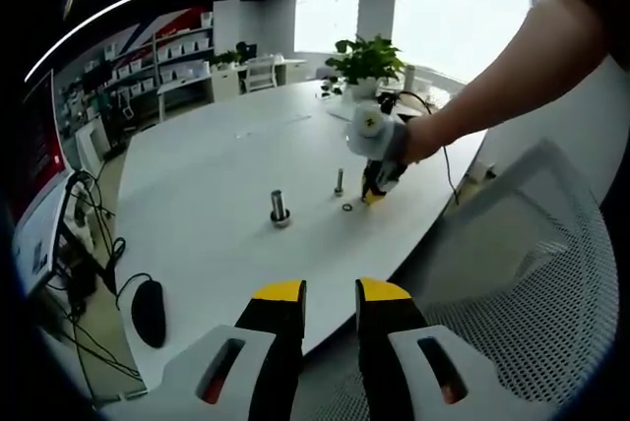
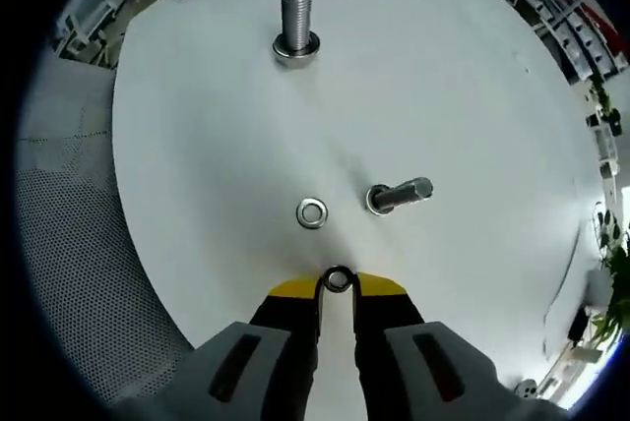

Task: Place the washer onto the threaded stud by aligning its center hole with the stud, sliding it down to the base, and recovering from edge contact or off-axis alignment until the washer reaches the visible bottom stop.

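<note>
On the white table (image 2: 197, 146) stand two threaded studs: a thick one (image 2: 295, 23) farther off and a thinner one (image 2: 399, 195) close ahead on the right. A loose washer (image 2: 312, 212) lies flat just left of the thin stud. My right gripper (image 2: 338, 283) is shut on a second small washer (image 2: 338, 278), pinched between its yellow tips low over the table. In the left gripper view, the right gripper (image 1: 372, 197) hovers by the thin stud (image 1: 339, 183), the loose washer (image 1: 346, 208) and the thick stud (image 1: 281, 209). My left gripper (image 1: 331, 291) hangs open off the table's near edge.
A black mouse (image 1: 149, 311) and cables lie at the table's left corner beside a monitor (image 1: 39, 234). A white mesh chair (image 1: 532, 273) stands at the right, next to the table edge. A potted plant (image 1: 366, 62) sits at the far end.
</note>
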The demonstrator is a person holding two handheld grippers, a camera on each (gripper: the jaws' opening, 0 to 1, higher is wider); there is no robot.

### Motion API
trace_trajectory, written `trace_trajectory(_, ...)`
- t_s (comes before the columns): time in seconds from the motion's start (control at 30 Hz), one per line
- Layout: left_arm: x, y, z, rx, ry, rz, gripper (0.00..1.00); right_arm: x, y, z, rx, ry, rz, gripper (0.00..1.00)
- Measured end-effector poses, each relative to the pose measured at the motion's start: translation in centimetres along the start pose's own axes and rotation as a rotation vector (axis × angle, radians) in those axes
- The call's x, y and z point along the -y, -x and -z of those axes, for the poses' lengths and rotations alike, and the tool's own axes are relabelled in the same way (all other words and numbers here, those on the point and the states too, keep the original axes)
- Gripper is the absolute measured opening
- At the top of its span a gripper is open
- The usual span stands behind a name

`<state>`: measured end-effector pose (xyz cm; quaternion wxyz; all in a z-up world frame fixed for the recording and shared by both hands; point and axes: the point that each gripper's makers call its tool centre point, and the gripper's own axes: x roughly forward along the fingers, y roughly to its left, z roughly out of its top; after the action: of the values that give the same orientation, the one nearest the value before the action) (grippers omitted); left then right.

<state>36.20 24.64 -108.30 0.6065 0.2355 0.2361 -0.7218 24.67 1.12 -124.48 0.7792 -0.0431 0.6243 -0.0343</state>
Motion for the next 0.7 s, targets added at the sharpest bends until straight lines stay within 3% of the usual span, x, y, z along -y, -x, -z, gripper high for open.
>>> trace_trajectory(0.03, 0.0, 0.0, 0.0, -0.001, 0.000, 0.000, 0.18, -0.3, 0.7, 0.0, 0.015, -0.038, -0.001, 0.14)
trace_trajectory(0.1, 0.0, 0.0, 0.0, -0.001, 0.000, -0.001, 0.18, 0.6, 0.0, 0.0, 0.034, -0.088, -0.003, 0.14)
trace_trajectory(0.2, 0.0, 0.0, 0.0, -0.002, 0.002, 0.000, 0.18, -0.3, 0.8, 0.2, 0.046, -0.115, -0.003, 0.14)
trace_trajectory(0.43, 0.2, 0.0, 0.1, -0.009, 0.000, 0.003, 0.18, 0.1, 1.3, 0.0, 0.075, -0.145, -0.002, 0.14)
trace_trajectory(0.53, 0.2, 0.0, 0.1, -0.010, -0.002, 0.005, 0.18, -0.4, 2.5, -0.4, 0.097, -0.166, -0.004, 0.14)
trace_trajectory(0.57, 0.1, 0.0, 0.2, -0.012, -0.002, 0.005, 0.18, 0.5, 2.0, -0.7, 0.104, -0.166, -0.004, 0.14)
trace_trajectory(0.7, 0.2, -0.1, 0.2, -0.016, -0.003, 0.009, 0.18, 0.2, 3.7, -1.4, 0.135, -0.178, -0.003, 0.14)
